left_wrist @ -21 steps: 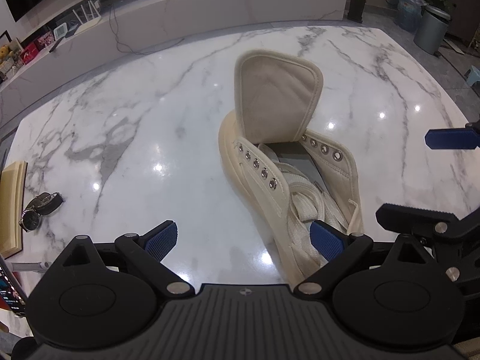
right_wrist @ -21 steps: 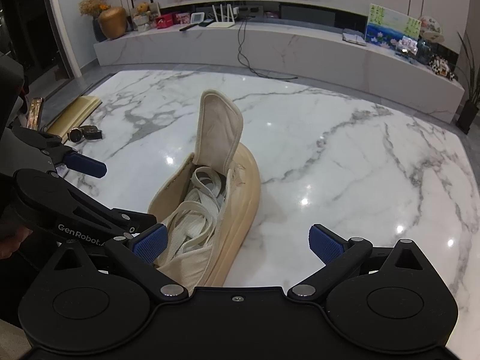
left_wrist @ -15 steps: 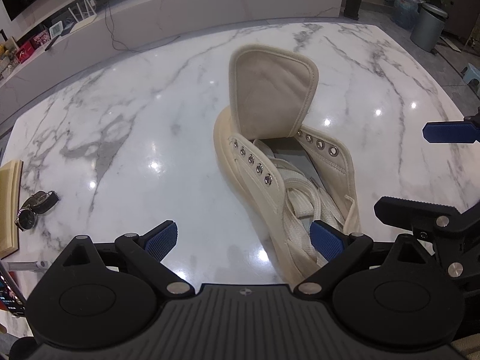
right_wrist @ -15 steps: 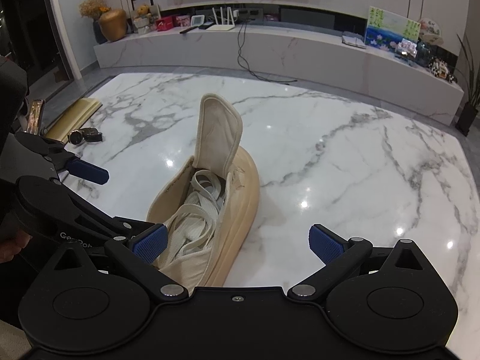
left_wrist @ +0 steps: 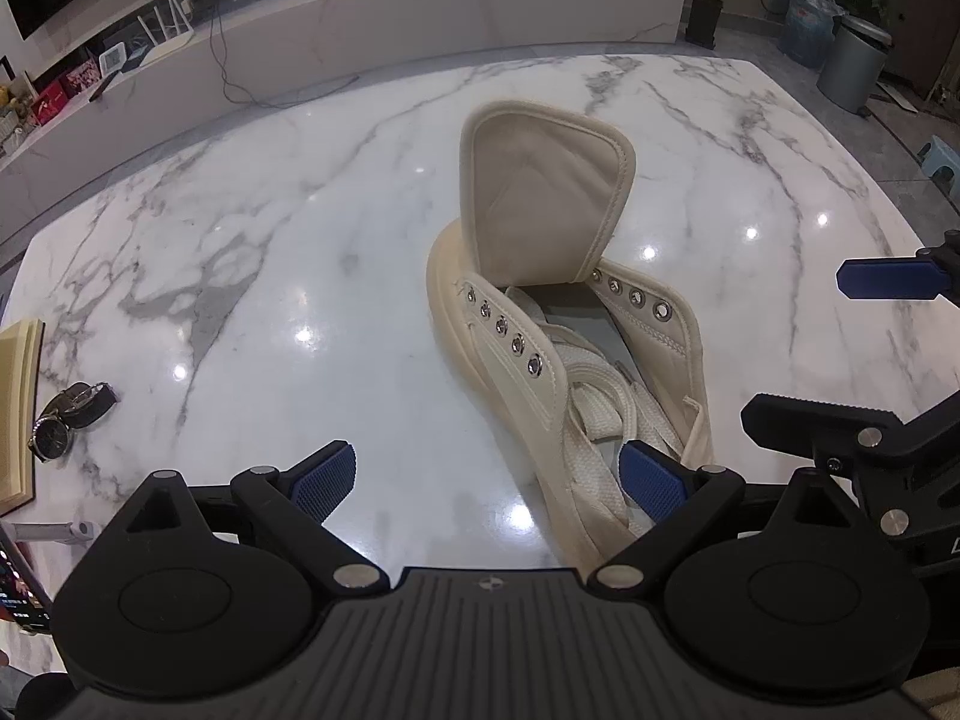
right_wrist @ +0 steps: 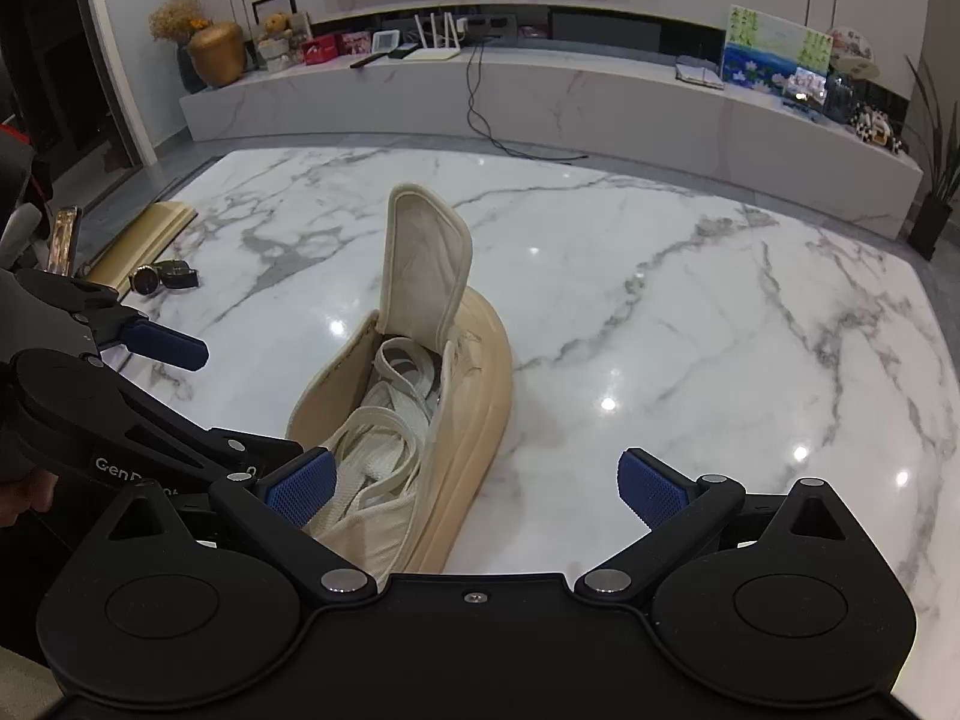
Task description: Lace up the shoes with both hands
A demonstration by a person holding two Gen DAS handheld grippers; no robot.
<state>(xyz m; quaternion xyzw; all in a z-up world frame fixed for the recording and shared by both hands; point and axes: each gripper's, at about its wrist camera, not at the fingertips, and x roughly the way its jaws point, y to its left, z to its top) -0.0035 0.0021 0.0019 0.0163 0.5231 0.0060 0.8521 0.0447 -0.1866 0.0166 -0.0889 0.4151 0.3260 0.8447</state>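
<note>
A cream high-top shoe (left_wrist: pixel 516 372) lies on the marble table (left_wrist: pixel 300 276), tongue (left_wrist: pixel 534 204) standing up, both eyelet rows bare. A white lace (left_wrist: pixel 606 420) is bundled loose inside it, seen too in the right wrist view as the lace (right_wrist: pixel 384 456) inside the shoe (right_wrist: pixel 468 420). My left gripper (left_wrist: pixel 489 477) hangs open over the shoe's near left side, nothing between its pads. My right gripper (right_wrist: pixel 474 480) is open as well, its left pad beside the shoe's opening. Each gripper shows at the edge of the other's view.
A wristwatch (left_wrist: pixel 66 417) and a tan book (left_wrist: pixel 18 408) lie at the table's left edge, a phone (right_wrist: pixel 63 237) beside them. A long marble console (right_wrist: pixel 540 96) with a router and ornaments runs behind the table. A bin (left_wrist: pixel 852 60) stands on the floor.
Both grippers stay open and have eased slightly back and up, so the shoe sits a little lower in the right view. The shoe and lace have not moved.
</note>
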